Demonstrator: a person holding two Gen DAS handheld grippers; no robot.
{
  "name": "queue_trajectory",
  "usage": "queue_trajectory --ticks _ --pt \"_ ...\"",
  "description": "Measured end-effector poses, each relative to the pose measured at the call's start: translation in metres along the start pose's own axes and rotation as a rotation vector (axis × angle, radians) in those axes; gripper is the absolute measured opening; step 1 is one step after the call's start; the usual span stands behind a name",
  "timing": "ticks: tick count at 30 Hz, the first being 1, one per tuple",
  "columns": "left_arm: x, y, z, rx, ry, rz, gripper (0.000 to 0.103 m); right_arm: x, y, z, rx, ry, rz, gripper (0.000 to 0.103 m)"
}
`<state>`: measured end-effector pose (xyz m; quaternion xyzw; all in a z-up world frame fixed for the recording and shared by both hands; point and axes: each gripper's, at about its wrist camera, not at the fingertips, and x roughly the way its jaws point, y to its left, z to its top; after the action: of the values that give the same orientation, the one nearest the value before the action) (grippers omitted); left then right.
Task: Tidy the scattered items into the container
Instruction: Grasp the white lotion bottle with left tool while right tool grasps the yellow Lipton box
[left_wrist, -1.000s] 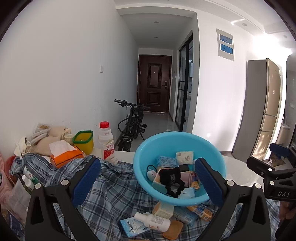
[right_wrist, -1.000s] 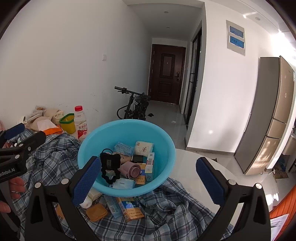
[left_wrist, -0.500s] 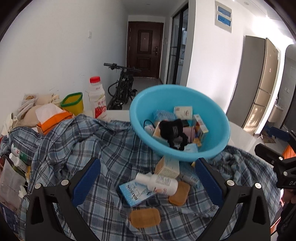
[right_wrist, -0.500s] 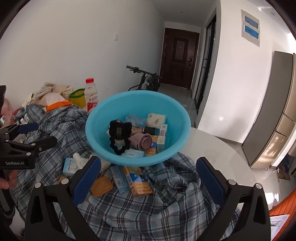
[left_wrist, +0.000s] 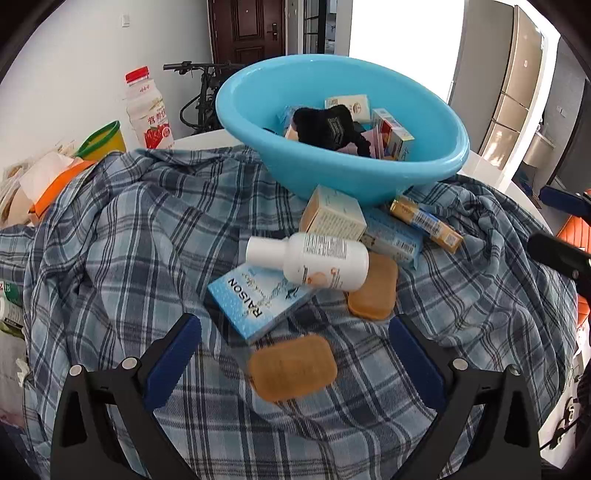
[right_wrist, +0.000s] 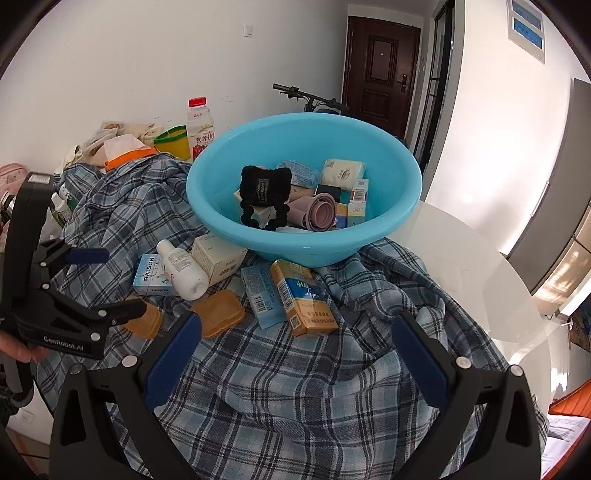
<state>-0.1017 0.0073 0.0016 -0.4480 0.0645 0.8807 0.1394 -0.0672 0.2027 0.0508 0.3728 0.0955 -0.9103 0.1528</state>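
Hovering with both claws spread wide, holding nothing. Partly filled blue basin (right_wrist: 402, 206); white bottle (left_wrist: 310, 260), boxes, tan soap cases left on plaid cloth (left_wrist: 110, 236).

basin (right_wrist: 402, 192) turquoise | cloth (right_wrist: 295, 387) blue plaid | bottle (left_wrist: 310, 262) white

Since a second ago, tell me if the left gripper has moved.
Yes. The left gripper has tipped down and closed in: the door, mid-frame before, now sits at the top edge, and the bottle and soaps below the basin fill the view.
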Motion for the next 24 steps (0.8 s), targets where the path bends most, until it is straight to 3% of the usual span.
queue_trajectory --ticks 3,7,14,21,22,24 --pt "0.003 -0.012 0.013 0.101 -0.040 -0.058 0.103 -0.003 0.000 -0.003 -0.025 -0.005 -0.022 0.103" --pt "0.025 -0.027 0.023 0.188 0.024 -0.036 0.103 -0.005 -0.006 -0.007 -0.029 -0.004 -0.053 0.103" --pt "0.055 -0.004 0.034 0.121 0.036 -0.054 0.103 -0.002 -0.022 -0.014 -0.001 0.020 -0.071 0.103" --pt "0.066 0.000 0.033 0.121 0.040 -0.109 0.102 0.011 -0.025 -0.017 0.017 0.046 -0.068 0.103" --pt "0.066 -0.001 0.032 0.116 0.032 -0.116 0.095 0.012 -0.024 -0.017 0.015 0.050 -0.065 0.103" --pt "0.065 -0.002 0.032 0.109 0.026 -0.115 0.095 0.015 -0.022 -0.019 0.010 0.056 -0.061 0.103"
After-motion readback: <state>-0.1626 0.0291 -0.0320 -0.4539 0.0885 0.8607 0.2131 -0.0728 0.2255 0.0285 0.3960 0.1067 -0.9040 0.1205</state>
